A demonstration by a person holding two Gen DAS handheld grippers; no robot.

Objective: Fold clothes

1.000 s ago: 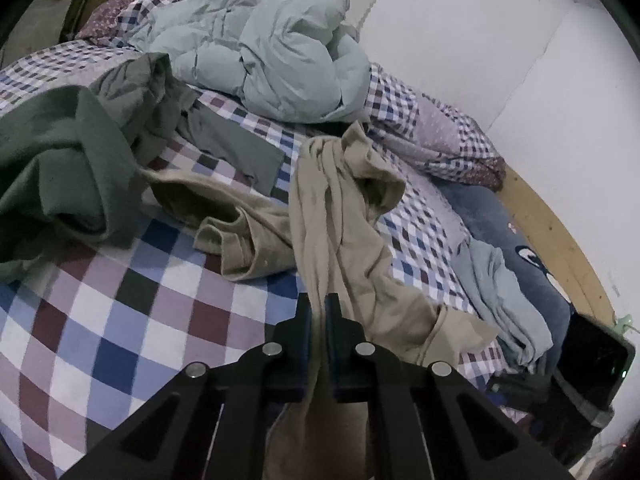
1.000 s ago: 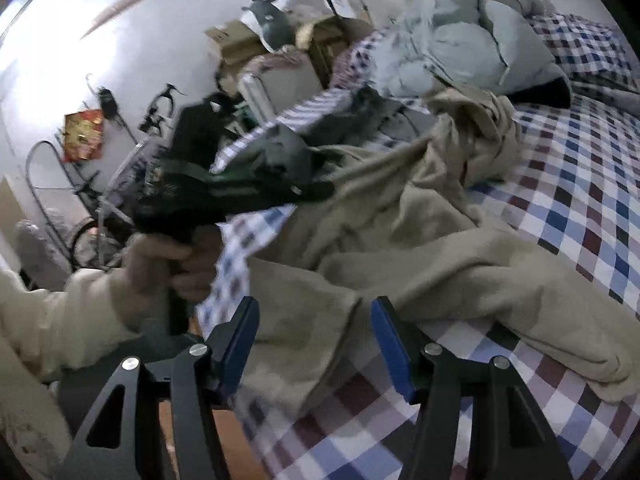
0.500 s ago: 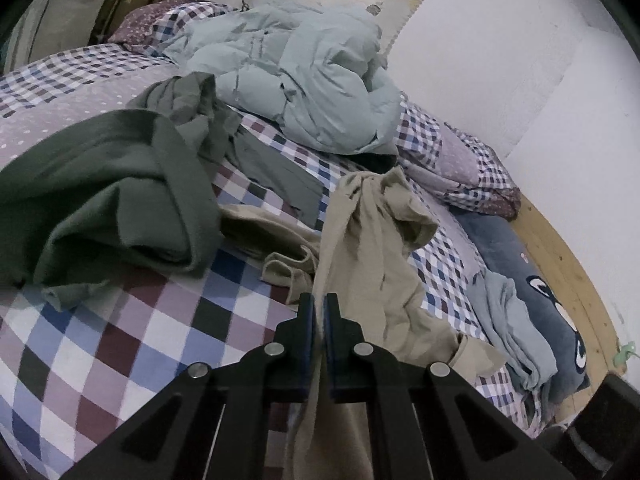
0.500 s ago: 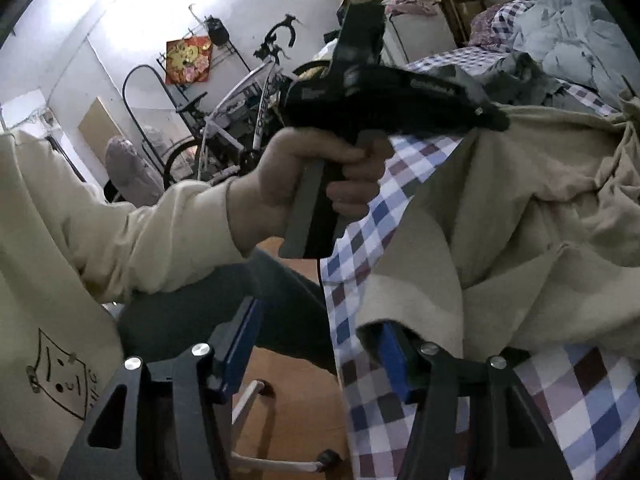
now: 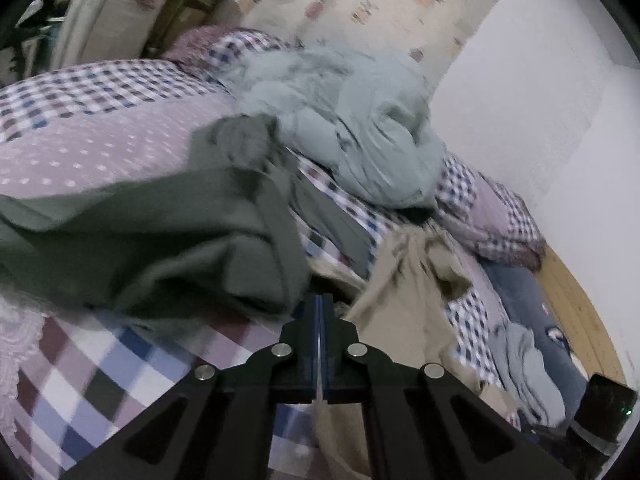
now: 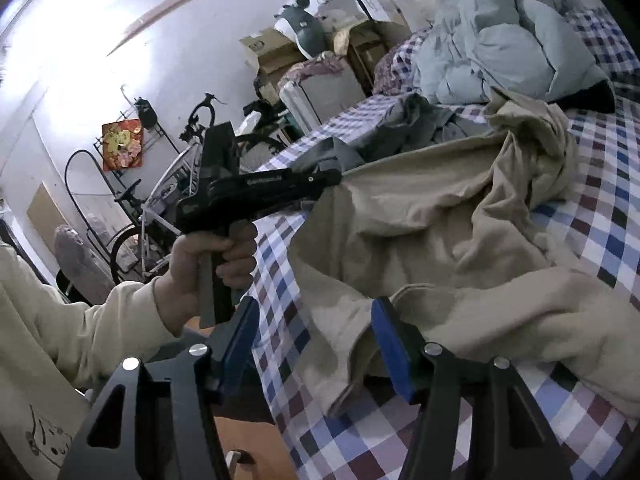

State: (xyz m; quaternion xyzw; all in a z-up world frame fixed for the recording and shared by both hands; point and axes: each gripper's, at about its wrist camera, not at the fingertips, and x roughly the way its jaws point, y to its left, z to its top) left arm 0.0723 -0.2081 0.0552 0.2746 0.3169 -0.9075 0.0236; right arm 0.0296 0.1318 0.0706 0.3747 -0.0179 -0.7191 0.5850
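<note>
Beige cloth, a soft tan garment (image 6: pixel 452 240), lies rumpled across the checked bedspread (image 6: pixel 600 216) near the bed's front edge, one edge lifted off the bed and the rest trailing back in loose folds toward the pale blue quilt (image 6: pixel 500 40). It looks light and limp, a knit of some weight that sags wherever it is not held, so it will drape, twist and bunch rather than keep any shape. It is not fragile or slick, but a pinch on a single layer in the middle would only drag up a tent of fabric. The better hold, by my reading, is at a hem or corner, with the two holds set well apart so the cloth hangs flat between them.

The left gripper (image 6: pixel 332 178) is clamped on the raised edge of the garment; in its own view the jaws stand together with a thin strip of tan fabric pinched between them. The right gripper (image 6: pixel 316 344) hovers with its blue pads apart, low over the front edge of the bed; a hanging fold of the garment sits between them and beside the right-hand pad, but they do not press on it.

A dark green garment (image 5: pixel 160 240) lies heaped just beside, close enough to snag.
</note>
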